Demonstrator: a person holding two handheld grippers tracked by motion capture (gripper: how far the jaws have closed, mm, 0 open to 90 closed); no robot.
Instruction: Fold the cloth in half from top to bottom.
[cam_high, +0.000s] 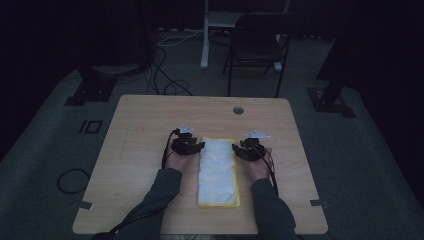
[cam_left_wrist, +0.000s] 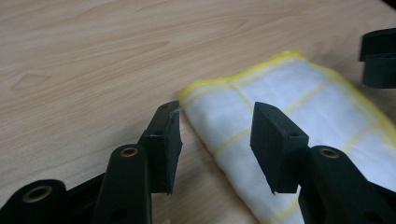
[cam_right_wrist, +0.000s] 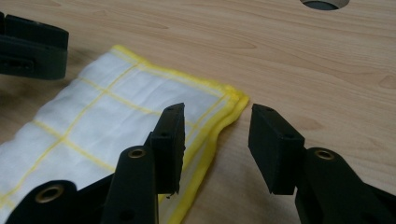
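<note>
A folded white cloth with yellow grid lines and a yellow hem (cam_high: 218, 171) lies lengthwise on the wooden table (cam_high: 140, 125). My left gripper (cam_high: 199, 146) stands at the cloth's far left corner, open, with the folded edge of the cloth (cam_left_wrist: 219, 140) between its jaws and no pad pressing on it. My right gripper (cam_high: 237, 150) is at the far right corner, open too, its jaws straddling the yellow hem (cam_right_wrist: 210, 140). In the left gripper view my gripper (cam_left_wrist: 215, 144) sits low over the cloth. The right gripper (cam_right_wrist: 215, 144) hovers the same way.
A round cable hole (cam_high: 238, 110) sits in the table near its far edge. A dark folding chair (cam_high: 255, 47) and a white stand leg (cam_high: 205, 35) are on the floor beyond the table. Cables lie on the floor.
</note>
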